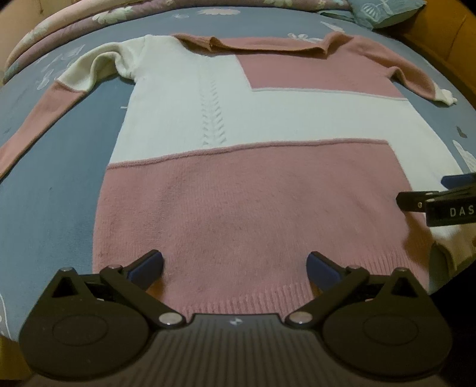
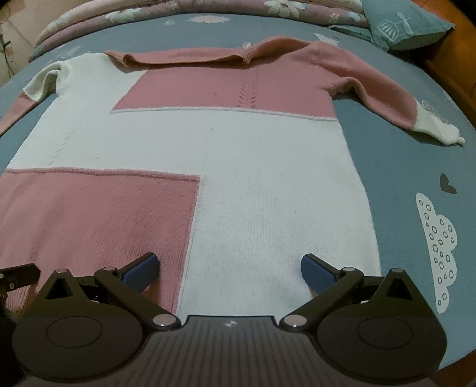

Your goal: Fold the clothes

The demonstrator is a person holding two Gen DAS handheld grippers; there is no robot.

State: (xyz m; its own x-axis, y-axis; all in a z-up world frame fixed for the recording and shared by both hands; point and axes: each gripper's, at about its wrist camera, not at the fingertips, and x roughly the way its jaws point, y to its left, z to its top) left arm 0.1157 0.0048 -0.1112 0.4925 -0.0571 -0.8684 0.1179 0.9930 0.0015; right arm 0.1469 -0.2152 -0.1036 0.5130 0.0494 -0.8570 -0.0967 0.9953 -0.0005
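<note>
Both open and empty, left gripper and right gripper hover at the sweater's near hem, collar far.

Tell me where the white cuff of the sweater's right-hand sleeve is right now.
In the right wrist view, the white cuff lies on the blue bedsheet at far right, beyond the cloud print and below the pillow.

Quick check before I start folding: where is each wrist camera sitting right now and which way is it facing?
Left wrist: at the hem of the sweater, over its pink block, facing the collar; left gripper open, right gripper at the right edge.
Right wrist: at the hem over the white block, facing the collar and pillow; its fingers open.
Shared: sweater flat on the bedsheet.
</note>
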